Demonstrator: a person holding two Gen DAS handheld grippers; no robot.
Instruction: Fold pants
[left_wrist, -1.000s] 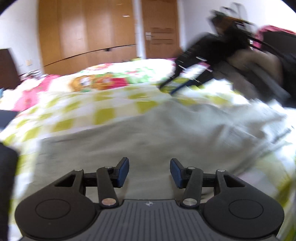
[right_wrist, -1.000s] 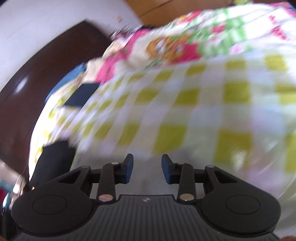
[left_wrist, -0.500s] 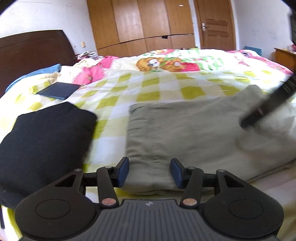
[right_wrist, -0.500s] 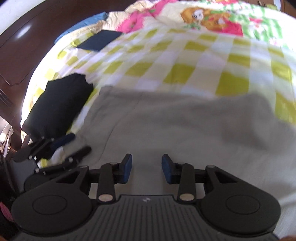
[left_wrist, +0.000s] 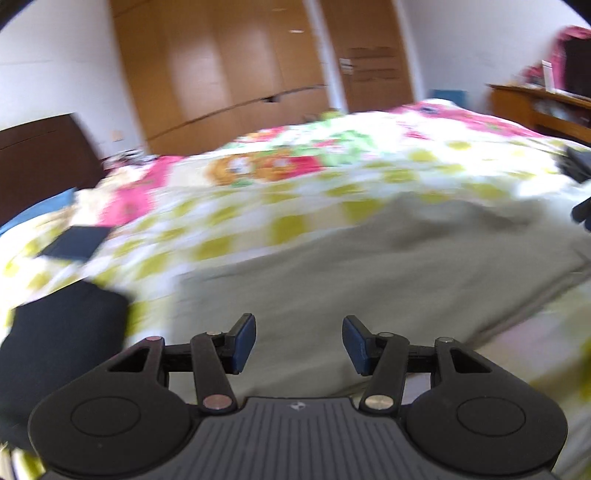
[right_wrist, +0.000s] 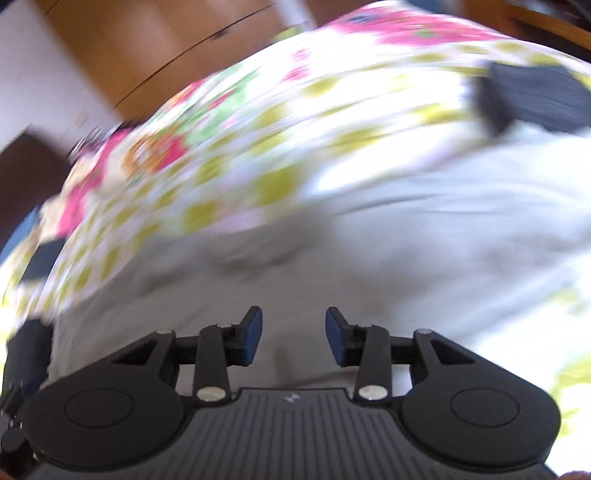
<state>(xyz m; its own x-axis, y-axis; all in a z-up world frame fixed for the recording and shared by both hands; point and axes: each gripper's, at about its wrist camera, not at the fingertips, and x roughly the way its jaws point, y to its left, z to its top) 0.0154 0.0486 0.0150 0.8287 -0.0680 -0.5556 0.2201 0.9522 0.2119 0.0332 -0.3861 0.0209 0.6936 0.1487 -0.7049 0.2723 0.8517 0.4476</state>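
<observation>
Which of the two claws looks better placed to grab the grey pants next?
Probably the left gripper: its view shows the near edge of the grey pants just ahead of its opening, empty jaws. The right gripper, also opening and empty, hangs over the middle of the cloth, with no edge between its fingers.

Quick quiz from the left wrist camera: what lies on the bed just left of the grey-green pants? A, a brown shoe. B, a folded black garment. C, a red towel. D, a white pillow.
B: a folded black garment lies on the checked bedspread, just left of the grey-green pants; no towel, pillow or shoe shows there.
</observation>
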